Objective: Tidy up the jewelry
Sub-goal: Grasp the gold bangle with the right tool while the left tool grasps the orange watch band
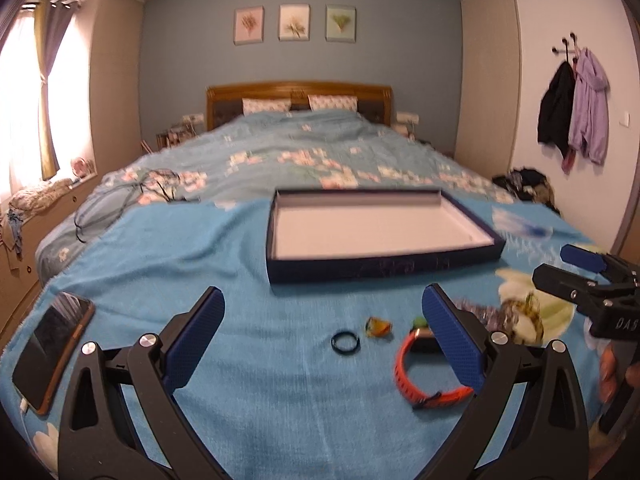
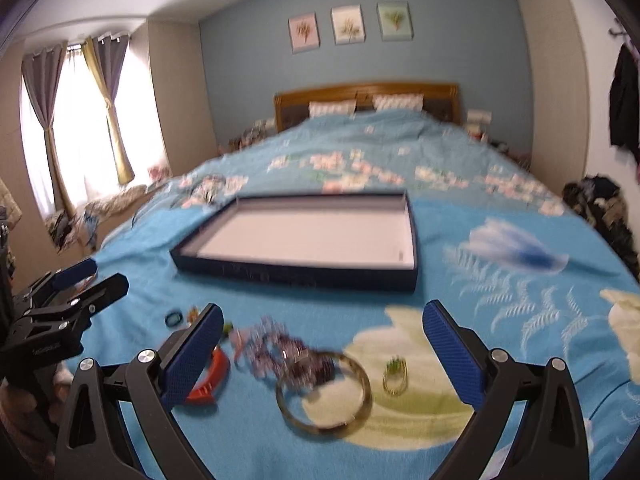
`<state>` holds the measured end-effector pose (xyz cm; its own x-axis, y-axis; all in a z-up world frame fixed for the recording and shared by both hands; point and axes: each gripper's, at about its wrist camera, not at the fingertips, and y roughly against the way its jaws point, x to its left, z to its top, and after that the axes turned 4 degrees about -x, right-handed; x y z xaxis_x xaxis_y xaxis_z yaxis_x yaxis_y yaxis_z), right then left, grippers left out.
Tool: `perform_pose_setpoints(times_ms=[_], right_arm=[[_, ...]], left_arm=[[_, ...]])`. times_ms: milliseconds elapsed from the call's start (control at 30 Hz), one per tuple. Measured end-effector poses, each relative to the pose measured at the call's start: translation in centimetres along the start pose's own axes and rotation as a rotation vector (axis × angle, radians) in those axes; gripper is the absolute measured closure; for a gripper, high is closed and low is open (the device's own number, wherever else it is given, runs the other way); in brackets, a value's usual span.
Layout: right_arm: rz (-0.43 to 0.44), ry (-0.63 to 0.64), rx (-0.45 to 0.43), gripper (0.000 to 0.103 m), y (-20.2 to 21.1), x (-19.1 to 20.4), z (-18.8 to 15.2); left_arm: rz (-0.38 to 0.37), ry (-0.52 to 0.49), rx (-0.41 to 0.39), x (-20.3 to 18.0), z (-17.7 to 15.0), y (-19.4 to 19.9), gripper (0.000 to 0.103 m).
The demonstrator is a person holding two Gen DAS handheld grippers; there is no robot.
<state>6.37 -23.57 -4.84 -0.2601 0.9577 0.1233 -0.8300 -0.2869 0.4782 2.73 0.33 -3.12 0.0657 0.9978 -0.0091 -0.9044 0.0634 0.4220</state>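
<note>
A shallow dark blue box (image 1: 380, 270) (image 2: 296, 270) with a white inside lies open on the blue bedspread. In the left wrist view my left gripper (image 1: 322, 306) is open above a small black ring (image 1: 345, 340), an amber bead (image 1: 378, 326) and an orange watch strap (image 1: 416, 376). In the right wrist view my right gripper (image 2: 323, 320) is open over a brass bangle (image 2: 324, 392), a purple beaded piece (image 2: 276, 346) and a small gold ring (image 2: 395, 374). Nothing is held. The right gripper (image 1: 576, 276) shows at the right edge of the left view; the left gripper (image 2: 84, 284) shows at the right view's left edge.
A phone (image 1: 52, 350) with a cable lies at the left edge of the bed. Dark cords (image 1: 132, 192) lie farther up the bedspread. Pillows and a wooden headboard (image 1: 298, 94) stand at the far end. Coats (image 1: 572, 112) hang on the right wall.
</note>
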Motion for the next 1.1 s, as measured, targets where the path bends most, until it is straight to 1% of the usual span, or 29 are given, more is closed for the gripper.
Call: perform_pose_setpoints(times_ms=[67, 133, 167, 200, 233, 267, 300, 367, 400, 467, 500, 567, 633, 700, 767, 833, 867, 900, 1000, 1033, 1100], right_arm=[[-0.007, 0.019, 0.050, 0.006, -0.4, -0.4, -0.5], [-0.012, 0.025, 0.092, 0.006, -0.7, -0.9, -0.9], [-0.010, 0.022, 0.109, 0.008, -0.8, -1.1, -1.1], [-0.002, 0.014, 0.134, 0.010, -0.9, -1.5, -1.3], [0.003, 0.010, 0.149, 0.014, -1.1, -1.7, -1.5], [0.015, 0.001, 0.167, 0.017, -1.2, -1.9, -1.7], [0.025, -0.006, 0.181, 0.019, -1.4, -2.1, -1.8], [0.033, -0.017, 0.202, 0.031, -1.6, -2.4, -2.0], [0.035, -0.018, 0.214, 0.033, -1.7, -2.6, -2.1], [0.040, -0.020, 0.230, 0.044, -2.2, -2.7, -2.2], [0.047, -0.022, 0.242, 0.048, -2.4, -2.7, -2.2], [0.058, -0.020, 0.261, 0.060, -2.8, -2.6, -2.4], [0.053, -0.007, 0.270, 0.065, -3.1, -2.4, -2.4], [0.045, -0.003, 0.268, 0.065, -3.2, -2.3, -2.3], [0.041, -0.006, 0.262, 0.065, -3.1, -2.4, -2.2], [0.043, 0.000, 0.269, 0.067, -3.0, -2.4, -2.2], [0.041, 0.005, 0.278, 0.071, -3.0, -2.3, -2.3], [0.046, 0.003, 0.292, 0.075, -3.1, -2.4, -2.4], [0.045, -0.006, 0.296, 0.084, -3.2, -2.7, -2.4], [0.046, -0.013, 0.299, 0.095, -3.3, -2.8, -2.3], [0.062, -0.030, 0.302, 0.096, -3.4, -3.0, -2.3]], left_arm=[[-0.024, -0.007, 0.037, 0.1, -0.5, -0.6, 0.006], [-0.069, -0.013, 0.066, 0.2, -0.7, -1.2, 0.006], [-0.087, -0.028, 0.084, 0.0, -0.8, -1.5, 0.007], [-0.099, -0.044, 0.099, -0.2, -0.9, -1.8, 0.010], [-0.115, -0.056, 0.115, -0.4, -1.0, -2.1, 0.013], [-0.135, -0.066, 0.135, -0.7, -1.2, -2.4, 0.018], [-0.156, -0.076, 0.160, -1.0, -1.3, -2.9, 0.021], [-0.190, -0.085, 0.200, -1.5, -1.5, -3.4, 0.025], [-0.206, -0.091, 0.218, -1.8, -1.6, -3.7, 0.028], [-0.233, -0.103, 0.252, -2.5, -1.8, -4.4, 0.034], [-0.247, -0.109, 0.266, -2.9, -1.9, -4.7, 0.038], [-0.263, -0.117, 0.286, -3.4, -1.9, -5.0, 0.042], [-0.284, -0.126, 0.308, -4.1, -2.0, -5.4, 0.049], [-0.310, -0.125, 0.334, -4.6, -2.1, -5.9, 0.058], [-0.325, -0.118, 0.351, -4.6, -2.0, -6.1, 0.061], [-0.336, -0.116, 0.360, -4.8, -2.1, -6.5, 0.062], [-0.344, -0.113, 0.367, -4.9, -2.1, -6.6, 0.062], [-0.352, -0.110, 0.373, -4.7, -2.0, -6.6, 0.064], [-0.367, -0.110, 0.392, -5.1, -2.0, -7.1, 0.070], [-0.367, -0.111, 0.396, -5.0, -1.9, -7.1, 0.071], [-0.366, -0.112, 0.402, -5.2, -1.8, -7.3, 0.083]])
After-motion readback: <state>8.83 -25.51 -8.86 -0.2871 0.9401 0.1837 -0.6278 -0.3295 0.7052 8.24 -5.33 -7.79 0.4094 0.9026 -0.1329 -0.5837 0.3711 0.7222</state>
